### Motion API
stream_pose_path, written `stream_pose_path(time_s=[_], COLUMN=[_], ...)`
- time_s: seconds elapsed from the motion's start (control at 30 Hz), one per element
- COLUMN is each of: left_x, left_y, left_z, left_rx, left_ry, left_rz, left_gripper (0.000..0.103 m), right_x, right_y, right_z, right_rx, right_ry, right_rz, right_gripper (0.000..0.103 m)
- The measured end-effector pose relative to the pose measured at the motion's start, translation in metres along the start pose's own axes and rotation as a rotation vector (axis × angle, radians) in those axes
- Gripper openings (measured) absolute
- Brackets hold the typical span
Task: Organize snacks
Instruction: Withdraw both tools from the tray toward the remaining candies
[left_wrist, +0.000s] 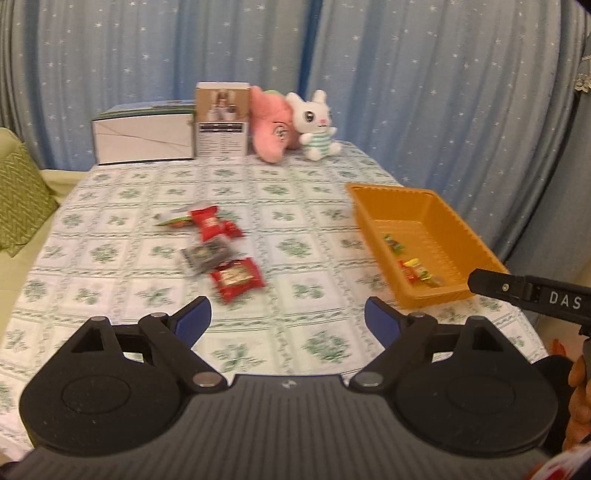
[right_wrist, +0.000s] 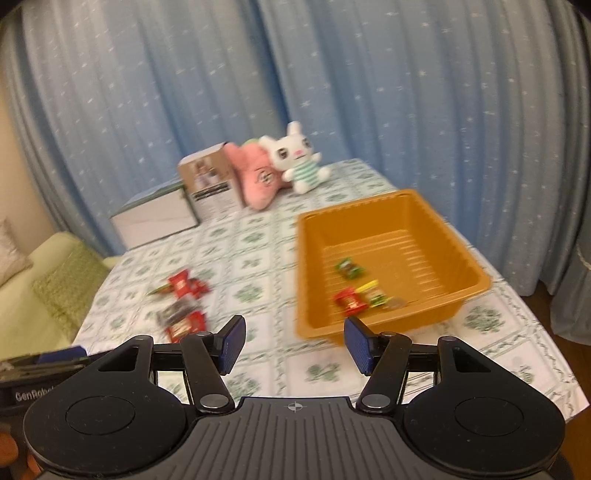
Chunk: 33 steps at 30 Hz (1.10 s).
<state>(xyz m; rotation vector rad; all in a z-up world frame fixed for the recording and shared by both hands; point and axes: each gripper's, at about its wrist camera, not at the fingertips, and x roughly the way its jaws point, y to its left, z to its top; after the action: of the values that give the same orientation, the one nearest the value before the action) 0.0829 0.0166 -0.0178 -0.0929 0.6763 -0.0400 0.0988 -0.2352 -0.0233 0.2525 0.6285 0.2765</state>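
Several snack packets lie loose on the patterned tablecloth: a red one nearest, a dark one behind it, another red one and a green-orange one farther back. An orange basket at the right holds a few small packets. My left gripper hangs open and empty above the table, short of the snacks. In the right wrist view my right gripper is open and empty, just short of the basket's near rim; the basket's packets and the loose snacks show there too.
At the table's far end stand a white box, a brown carton, a pink plush and a white rabbit plush. Blue star curtains hang behind. A green sofa with a cushion sits left. The right gripper's body enters the left wrist view.
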Motion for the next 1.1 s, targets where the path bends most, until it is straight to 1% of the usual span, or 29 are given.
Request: stream_pose_path(time_s=[0.23,0.33,0.53,0.83,1.1], left_x=[-0.015,-0.018,-0.026,-0.024,-0.003], left_y=[0.035,0.042,0.051,0.062,0.087], left_z=[0.0,0.0,-0.002,-0.002,0.01], left_rx=[-0.061,-0.074,-0.085,-0.067,-0.012], left_ry=[-0.012,-0.013,-0.014,-0.01,0.015], left_rz=[0.048,0.064,0.072,0.081,0.106], left_gripper=[0.09,0.09,0.09,0.09,0.09], right_x=[0.005,0.005,0.003,0.015,0.049], right_y=[0.025,0.03,0.041,0.057,0.074], right_z=[-0.003,-0.004,-0.006,-0.007,-0.013], right_rx=[-0.028,-0.039,-0.054,-0.071,-0.063], right_ry=[0.024,0.028,0.032,0.051,0.1], right_rz=[0.026,0.033,0.044,0.069,0.095], right_gripper=[0.059,0.06,0.06,0.06,0.06])
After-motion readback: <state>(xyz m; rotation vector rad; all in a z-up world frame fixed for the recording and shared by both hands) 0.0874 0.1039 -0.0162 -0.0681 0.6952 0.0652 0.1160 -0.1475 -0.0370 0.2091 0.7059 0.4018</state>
